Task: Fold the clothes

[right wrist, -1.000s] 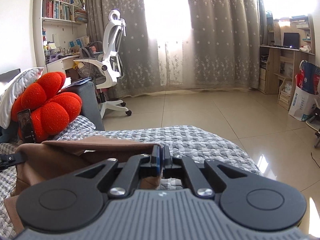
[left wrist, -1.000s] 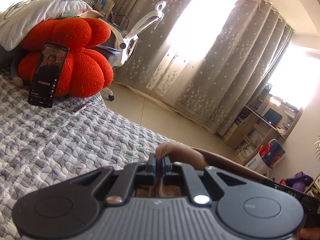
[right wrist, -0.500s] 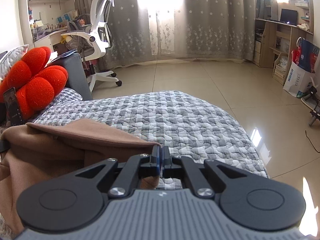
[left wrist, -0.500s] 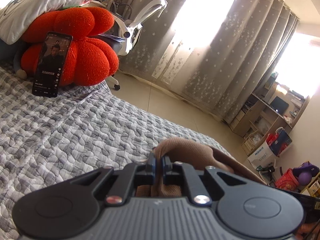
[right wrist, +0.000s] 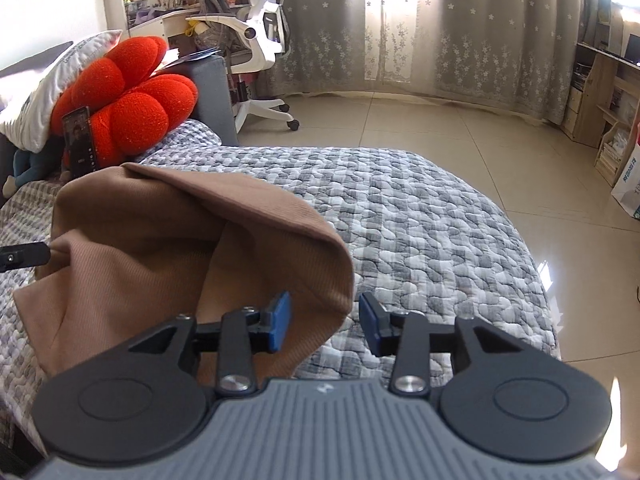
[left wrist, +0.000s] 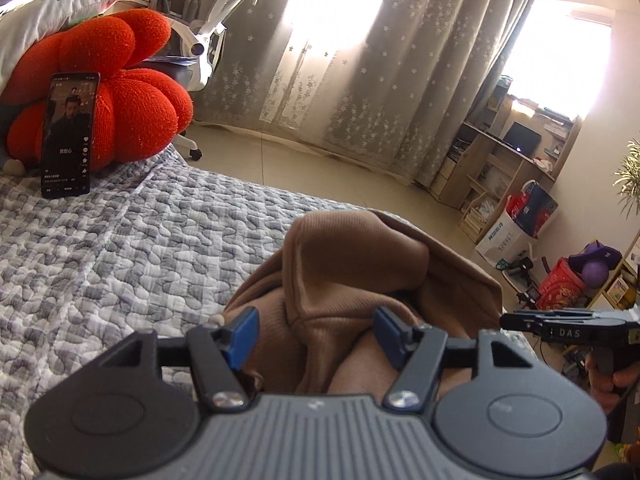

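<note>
The left gripper (left wrist: pixel 314 338) has its jaws apart, abt halfway wide, & they have just been opening. A bunched fold of the brown garment (left wrist: pixel 360 264) sits between the two blue pads (left wrist: pixel 242 336), but the pads don't squeeze it; there's a gap on each side of the cloth. The right gripper (right wrist: pixel 324 322) has its jaws apart too, a bit less wide, & they have also just been opening. The rounded edge of the brown garment (right wrist: pixel 168 232) lies in the gap, close by the left blue pad (right wrist: pixel 278 322); can't tell if it touches. The right pad is clear of the cloth, w/ only the quilt showing behind it. So neither gripper is pinching the cloth now. The garment lies in a soft heap on the grey & white quilt (right wrist: pixel 420 216) of the bed, near the front edge, w/ a folded-over flap on top. In the right view the tip of the left gripper shows at the far left edge, right by the cloth. In the left view the right gripper (left wrist: pixel 560 326) shows at the right side, w/ a person's hand (left wrist: pixel 608 376) on its handle. Farther back on the bed a red cushion (left wrist: pixel 120 84) has a phone (left wrist: pixel 70 136) leaning on it, & a white pillow (left wrist: pixel 48 8) lies on top.
</note>
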`<control>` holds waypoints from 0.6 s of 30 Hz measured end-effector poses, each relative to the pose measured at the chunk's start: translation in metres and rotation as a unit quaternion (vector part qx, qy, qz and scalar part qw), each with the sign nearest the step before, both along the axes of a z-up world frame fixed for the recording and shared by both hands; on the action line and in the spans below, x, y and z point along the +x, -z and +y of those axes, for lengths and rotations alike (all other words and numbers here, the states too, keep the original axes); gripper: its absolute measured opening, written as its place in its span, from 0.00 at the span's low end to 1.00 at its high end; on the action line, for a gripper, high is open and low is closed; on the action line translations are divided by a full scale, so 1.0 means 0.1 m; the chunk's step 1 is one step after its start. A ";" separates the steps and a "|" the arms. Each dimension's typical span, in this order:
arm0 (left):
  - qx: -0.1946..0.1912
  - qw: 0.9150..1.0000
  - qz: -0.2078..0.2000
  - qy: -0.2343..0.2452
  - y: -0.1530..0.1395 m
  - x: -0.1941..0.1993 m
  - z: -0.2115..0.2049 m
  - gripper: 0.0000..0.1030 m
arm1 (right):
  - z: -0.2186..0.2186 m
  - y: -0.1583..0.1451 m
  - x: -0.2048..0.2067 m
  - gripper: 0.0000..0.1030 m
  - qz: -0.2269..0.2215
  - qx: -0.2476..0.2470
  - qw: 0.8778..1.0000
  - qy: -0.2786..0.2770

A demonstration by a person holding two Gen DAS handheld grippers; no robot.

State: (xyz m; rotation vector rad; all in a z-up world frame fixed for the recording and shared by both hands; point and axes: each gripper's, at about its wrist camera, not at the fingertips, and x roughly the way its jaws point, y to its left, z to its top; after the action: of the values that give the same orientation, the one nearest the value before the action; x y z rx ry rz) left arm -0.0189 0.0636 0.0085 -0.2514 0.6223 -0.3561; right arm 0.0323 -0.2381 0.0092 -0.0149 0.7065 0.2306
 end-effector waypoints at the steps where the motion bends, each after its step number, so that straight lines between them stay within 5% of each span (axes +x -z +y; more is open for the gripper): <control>1: 0.001 1.000 0.003 0.008 0.00 -0.02 0.01 0.63 | 0.02 -0.01 -0.04 0.46 0.001 -0.001 1.000 -0.012; 8: 0.025 0.997 0.009 0.070 0.00 -0.16 -0.01 0.63 | 0.21 -0.03 -0.21 0.51 0.007 -0.007 0.997 -0.077; 13: 0.060 0.993 -0.024 0.103 -0.04 -0.30 -0.06 0.65 | 0.28 -0.06 -0.27 0.53 0.004 -0.014 0.996 -0.090; 18: 0.153 0.968 -0.114 0.165 -0.08 -0.57 -0.24 0.84 | 0.28 -0.07 -0.27 0.54 0.005 -0.010 0.996 -0.087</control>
State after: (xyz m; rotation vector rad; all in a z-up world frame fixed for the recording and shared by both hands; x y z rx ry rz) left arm -0.0754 0.0397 0.0162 0.1914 0.4825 -0.5937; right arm 0.0052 -0.2105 0.0166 -0.0945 0.7172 0.3906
